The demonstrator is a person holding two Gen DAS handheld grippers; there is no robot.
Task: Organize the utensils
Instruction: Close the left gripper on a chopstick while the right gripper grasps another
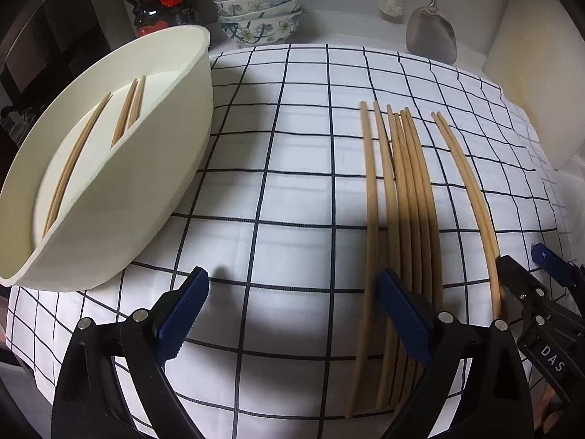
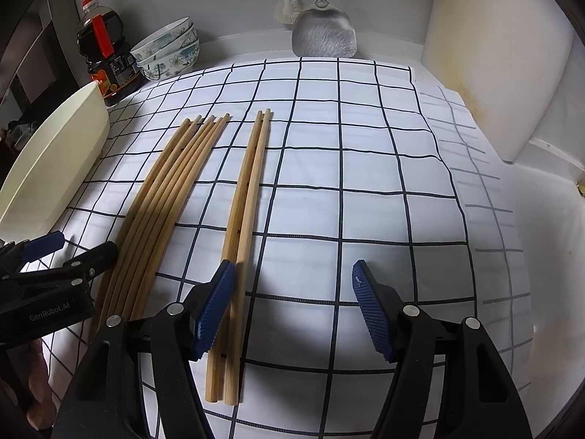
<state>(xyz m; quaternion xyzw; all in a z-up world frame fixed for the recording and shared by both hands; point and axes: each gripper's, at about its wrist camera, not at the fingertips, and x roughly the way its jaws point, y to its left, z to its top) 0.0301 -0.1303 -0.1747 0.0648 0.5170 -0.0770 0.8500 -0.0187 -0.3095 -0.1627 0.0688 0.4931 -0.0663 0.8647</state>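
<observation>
Chopsticks lie in a loose row on the checked cloth over the tabletop, one pair set apart on the right. More chopsticks sit in the white holder at left. My left tool and right tool both released, nothing between pads.

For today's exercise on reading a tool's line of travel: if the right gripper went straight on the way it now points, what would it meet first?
Probably the bare checked cloth. The right gripper stands open and angled down, with only cloth between its fingers. The pair of chopsticks lies just beside its left finger, so depth is unclear there.
</observation>
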